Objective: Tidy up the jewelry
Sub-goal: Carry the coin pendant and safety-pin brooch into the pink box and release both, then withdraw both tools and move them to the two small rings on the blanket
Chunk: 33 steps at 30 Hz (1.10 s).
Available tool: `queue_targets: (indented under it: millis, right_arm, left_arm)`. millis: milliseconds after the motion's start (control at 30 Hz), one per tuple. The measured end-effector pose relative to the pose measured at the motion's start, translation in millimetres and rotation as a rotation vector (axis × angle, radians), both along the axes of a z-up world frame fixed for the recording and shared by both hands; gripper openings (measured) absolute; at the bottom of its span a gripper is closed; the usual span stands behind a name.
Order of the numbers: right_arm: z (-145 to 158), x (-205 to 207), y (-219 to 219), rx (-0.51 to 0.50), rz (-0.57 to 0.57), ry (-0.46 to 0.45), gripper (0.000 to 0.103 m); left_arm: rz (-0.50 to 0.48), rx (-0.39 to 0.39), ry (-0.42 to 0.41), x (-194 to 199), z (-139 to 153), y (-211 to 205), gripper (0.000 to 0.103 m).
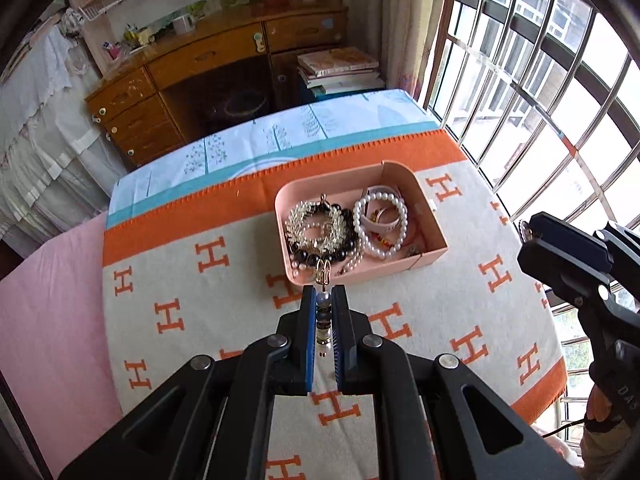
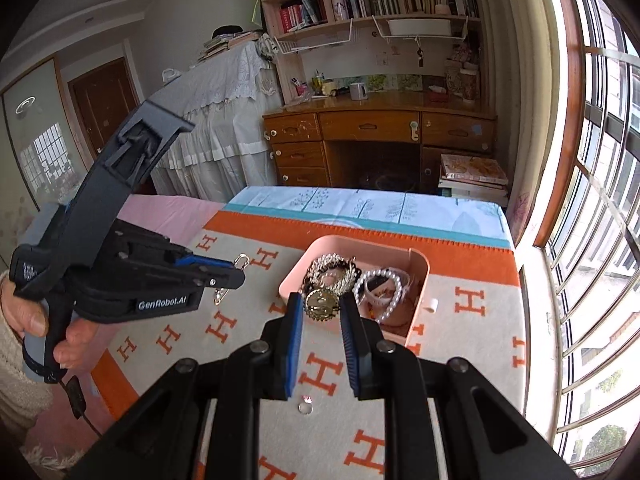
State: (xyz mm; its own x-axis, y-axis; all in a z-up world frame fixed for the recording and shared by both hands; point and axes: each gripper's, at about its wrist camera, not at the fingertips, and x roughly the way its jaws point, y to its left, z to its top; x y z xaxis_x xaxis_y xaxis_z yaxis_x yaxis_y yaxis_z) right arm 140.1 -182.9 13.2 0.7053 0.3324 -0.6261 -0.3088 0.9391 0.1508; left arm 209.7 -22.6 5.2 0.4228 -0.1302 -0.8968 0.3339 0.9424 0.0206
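Left gripper (image 1: pixel 324 294) clamped on beaded charm (image 1: pixel 323 312), clasp toward 12 o'clock for drop into pink tray (image 1: pixel 434 250); right gripper (image 2: pixel 320 308) pinches gold brooch (image 2: pixel 321 304), same aim.

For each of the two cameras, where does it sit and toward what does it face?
Left wrist: sits behind the left gripper, shut on a beaded charm, facing the pink tray; right gripper at right edge.
Right wrist: sits behind the right gripper, holding a gold brooch; left gripper and hand show.
Shared: tray, orange blanket, desk.
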Motion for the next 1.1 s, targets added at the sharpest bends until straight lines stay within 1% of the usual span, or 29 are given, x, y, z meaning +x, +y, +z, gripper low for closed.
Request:
queue_targets:
  millis: [67, 133, 233, 300, 400, 533, 600, 633, 667, 700, 733, 767, 800, 867, 967, 1100]
  right_arm:
    - [14, 17, -6, 0.020, -0.016, 0.007, 0.019]
    - [21, 37, -12, 0.044, -0.035, 0.032, 0.019]
    - [12, 64, -16, 0.056, -0.058, 0.097, 0.019]
    - [-3, 79, -16, 0.046, -0.069, 0.152, 0.019]
    - [-32, 97, -17, 0.034, -0.084, 0.239, 0.019]
    - [-69, 109, -14, 0.011, -0.095, 0.330, 0.019]
    - [-83, 113, -12, 0.013, -0.089, 0.377, 0.020]
    - [-89, 114, -11, 0.011, -0.087, 0.400, 0.020]
    - [-94, 115, -10, 0.003, -0.088, 0.423, 0.020]
    - [-98, 115, -9, -0.005, -0.092, 0.441, 0.020]
    - [-100, 115, -9, -0.007, -0.094, 0.448, 0.020]
    - [-101, 114, -9, -0.006, -0.095, 0.449, 0.020]
    - [-101, 113, -10, -0.007, -0.097, 0.447, 0.020]
    - [-98, 111, -11, -0.010, -0.103, 0.437, 0.020]
    - [-94, 107, -12, 0.002, -0.099, 0.429, 0.020]
    - [-86, 105, -14, 0.015, -0.106, 0.421, 0.021]
  left_arm:
    - [0.008, -0.025, -0.015, 9, 13, -5, 0.005]
    - [0.019, -0.044, -0.032, 22, 20, -7, 0.005]
    - [0.041, -0.064, -0.023, 43, 14, -12, 0.005]
    - [0.053, -0.065, 0.005, 57, 0, -16, 0.005]
    - [0.062, -0.062, 0.066, 72, -34, -18, 0.005]
    - [0.066, -0.022, 0.138, 81, -79, -23, 0.005]
    - [0.065, 0.001, 0.164, 83, -95, -26, 0.006]
    - [0.067, 0.014, 0.168, 83, -100, -26, 0.014]
    - [0.067, 0.024, 0.169, 82, -105, -26, 0.028]
    - [0.066, 0.027, 0.165, 81, -106, -25, 0.035]
    - [0.066, 0.028, 0.157, 80, -106, -24, 0.053]
    - [0.067, 0.031, 0.141, 78, -104, -23, 0.068]
    - [0.068, 0.033, 0.117, 75, -100, -23, 0.072]
    - [0.066, 0.047, 0.072, 71, -92, -21, 0.074]
    - [0.077, 0.056, 0.060, 66, -84, -17, 0.076]
    - [0.083, 0.017, 0.039, 54, -72, -12, 0.076]
